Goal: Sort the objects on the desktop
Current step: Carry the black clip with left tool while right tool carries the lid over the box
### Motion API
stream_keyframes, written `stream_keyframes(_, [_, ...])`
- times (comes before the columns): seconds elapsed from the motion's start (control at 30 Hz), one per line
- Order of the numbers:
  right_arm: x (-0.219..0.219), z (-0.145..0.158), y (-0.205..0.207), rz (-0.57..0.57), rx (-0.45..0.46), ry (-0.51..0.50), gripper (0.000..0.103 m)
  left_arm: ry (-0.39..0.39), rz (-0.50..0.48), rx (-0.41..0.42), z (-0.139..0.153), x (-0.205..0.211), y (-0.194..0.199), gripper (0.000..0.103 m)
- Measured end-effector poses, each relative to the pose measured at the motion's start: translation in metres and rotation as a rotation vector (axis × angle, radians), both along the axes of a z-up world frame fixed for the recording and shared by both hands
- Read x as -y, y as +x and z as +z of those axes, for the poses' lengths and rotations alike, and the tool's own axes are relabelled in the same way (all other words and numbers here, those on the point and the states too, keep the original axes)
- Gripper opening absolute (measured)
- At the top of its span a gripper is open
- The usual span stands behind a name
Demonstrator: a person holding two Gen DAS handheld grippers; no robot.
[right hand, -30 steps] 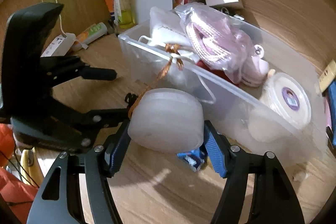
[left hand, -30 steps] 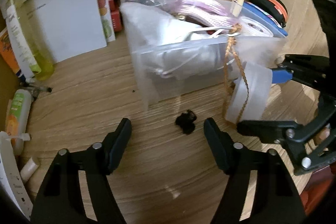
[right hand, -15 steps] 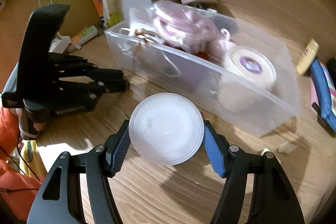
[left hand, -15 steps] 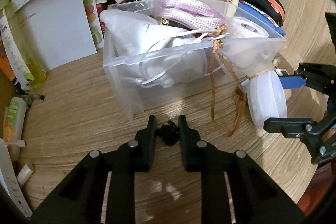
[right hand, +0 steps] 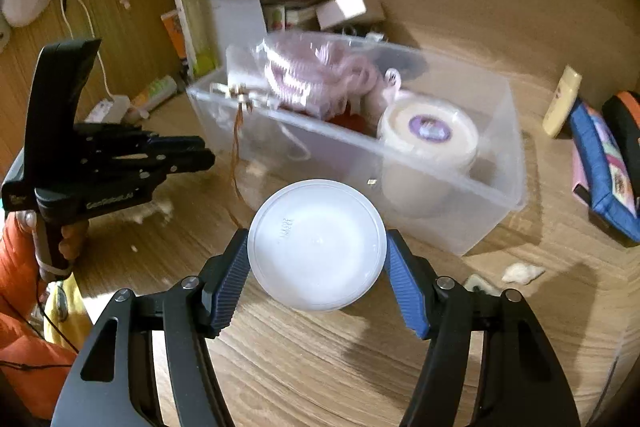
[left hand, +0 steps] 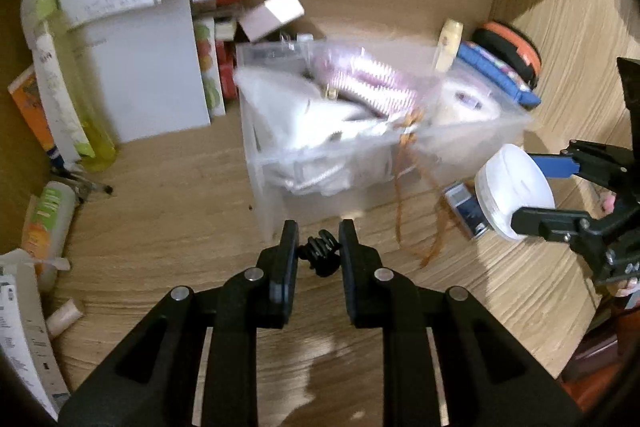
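Observation:
My left gripper point(left hand: 319, 247) is shut on a small black hair clip point(left hand: 320, 254), held above the wooden desk in front of a clear plastic bin point(left hand: 472, 131). The bin point(right hand: 496, 163) holds a pink bagged item point(right hand: 316, 75), white cloth point(left hand: 304, 115) and a round white tub point(right hand: 430, 135). A brown cord point(left hand: 400, 203) hangs over its front wall. My right gripper point(right hand: 316, 255) is shut on a round white plastic container point(right hand: 316, 243), held above the desk right of the bin; the container shows in the left wrist view point(left hand: 512, 191) too. The left gripper point(right hand: 200, 157) shows in the right wrist view.
A white folder point(left hand: 152, 83), a yellow bottle point(left hand: 68, 99), books and a pink box point(left hand: 272, 15) stand behind the bin on the left. A blue pouch point(right hand: 604, 167), an orange-black case point(left hand: 508, 51) and a cream tube point(right hand: 562, 99) lie to the right. A small blue packet point(left hand: 464, 207) lies by the bin.
My left gripper closed on the black hair clip and lifted it off the desk. My right gripper rose and pulled back with the white container, now facing its lid.

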State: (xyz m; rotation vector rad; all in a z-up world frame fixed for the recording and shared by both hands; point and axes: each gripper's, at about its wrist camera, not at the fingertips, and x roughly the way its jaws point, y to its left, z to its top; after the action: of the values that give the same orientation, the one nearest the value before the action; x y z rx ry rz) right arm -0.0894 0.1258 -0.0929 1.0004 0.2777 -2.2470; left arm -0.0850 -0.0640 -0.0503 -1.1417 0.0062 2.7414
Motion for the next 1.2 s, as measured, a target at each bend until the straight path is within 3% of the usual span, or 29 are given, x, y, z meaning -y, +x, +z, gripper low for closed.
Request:
stream_keyframes(0.5, [-0.02, 0.043, -0.022, -0.066, -0.092, -0.064, 0.062, 0.018, 0.022, -0.164, 0.055, 0.009, 0.0, 0.019])
stream_keyframes(0.77, [-0.01, 0.05, -0.042, -0.054, -0.112, -0.055, 0.062, 0.017, 0.028, -0.147, 0.052, 0.012, -0.021, 0.019])
stream_keyframes(1.07, [0.013, 0.048, -0.069, -0.033, -0.1, -0.03, 0.062, 0.033, -0.04, -0.173, 0.061, -0.002, -0.051, 0.019])
stream_keyframes(1.2, [0.027, 0.042, -0.079, -0.016, -0.087, 0.0, 0.062, 0.047, -0.05, -0.147, 0.057, -0.005, -0.07, 0.019])
